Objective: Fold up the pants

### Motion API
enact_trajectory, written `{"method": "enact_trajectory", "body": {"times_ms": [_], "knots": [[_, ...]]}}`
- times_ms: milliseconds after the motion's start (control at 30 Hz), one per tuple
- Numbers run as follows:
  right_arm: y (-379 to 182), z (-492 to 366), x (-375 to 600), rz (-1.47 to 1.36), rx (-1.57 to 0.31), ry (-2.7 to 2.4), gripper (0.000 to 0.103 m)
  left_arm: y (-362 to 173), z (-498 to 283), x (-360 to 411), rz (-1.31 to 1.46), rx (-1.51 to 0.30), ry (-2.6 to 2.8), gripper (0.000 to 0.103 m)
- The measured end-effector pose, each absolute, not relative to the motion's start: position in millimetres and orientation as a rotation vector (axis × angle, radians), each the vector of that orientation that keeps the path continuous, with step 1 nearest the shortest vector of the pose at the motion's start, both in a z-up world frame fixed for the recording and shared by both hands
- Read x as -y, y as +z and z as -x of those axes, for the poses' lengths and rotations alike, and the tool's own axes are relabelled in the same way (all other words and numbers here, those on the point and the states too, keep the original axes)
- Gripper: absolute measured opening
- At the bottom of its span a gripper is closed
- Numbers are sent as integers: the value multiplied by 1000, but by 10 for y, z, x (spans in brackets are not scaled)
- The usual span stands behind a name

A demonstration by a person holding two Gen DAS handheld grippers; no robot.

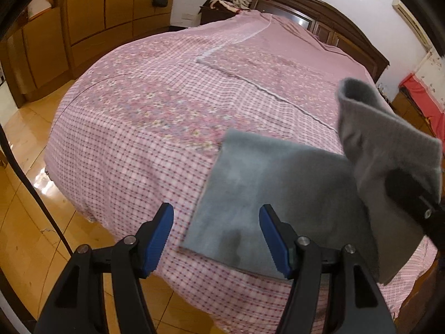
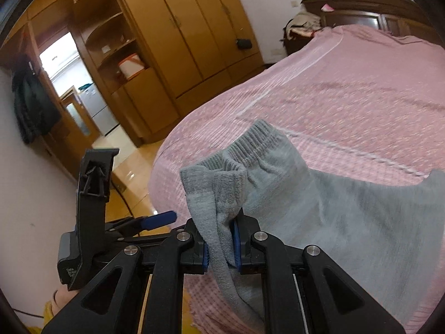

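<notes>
**Pants Partly Folded on Bed, One Gripper Engaged**

The grey pants (image 1: 267, 189) lay on the bed (image 1: 133, 128), at the 5 o'clock part of the left wrist view, near the bed's edge. One portion lay flat on the pink checked cover; another was lifted off it at 3 o'clock.

The left gripper (image 1: 217, 239) stood wide, nothing between its blue pads. Its right pad sat over the flat grey cloth; contact could not be determined.

The right gripper (image 2: 221, 243) was narrow, clamped on a bunched fold of the pants near the ribbed waistband (image 2: 250, 144). The cloth rose from the jaws toward 12 o'clock in the right wrist view and trailed to 4 o'clock over the cover.

A wardrobe (image 2: 178, 33) stood at 11 o'clock, the headboard (image 2: 370, 5) at 1 o'clock.
</notes>
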State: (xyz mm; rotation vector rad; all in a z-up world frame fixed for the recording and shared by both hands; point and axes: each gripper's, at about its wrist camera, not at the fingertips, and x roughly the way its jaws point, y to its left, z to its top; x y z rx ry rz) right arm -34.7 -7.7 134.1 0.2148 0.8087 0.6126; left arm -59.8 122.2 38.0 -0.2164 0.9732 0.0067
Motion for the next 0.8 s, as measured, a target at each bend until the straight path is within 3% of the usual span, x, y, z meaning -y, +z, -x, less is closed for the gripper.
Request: {"method": "enact_trajectory", "body": {"times_ms": [200,333,567,800], "knots": [[1024,198,-131,-203,-881,639,18,295,605,-1332,236,-986,24,67],[806,132,-229,-210,-963,665,32,250,600,-1409,252,-995,44,67],[879,286,-165,-223,-935,684,47,278,644,-1488,259,-984,62,67],[1039,420,214,-265,-935,663,47,377,728,-1581,327,-963,55,67]]}}
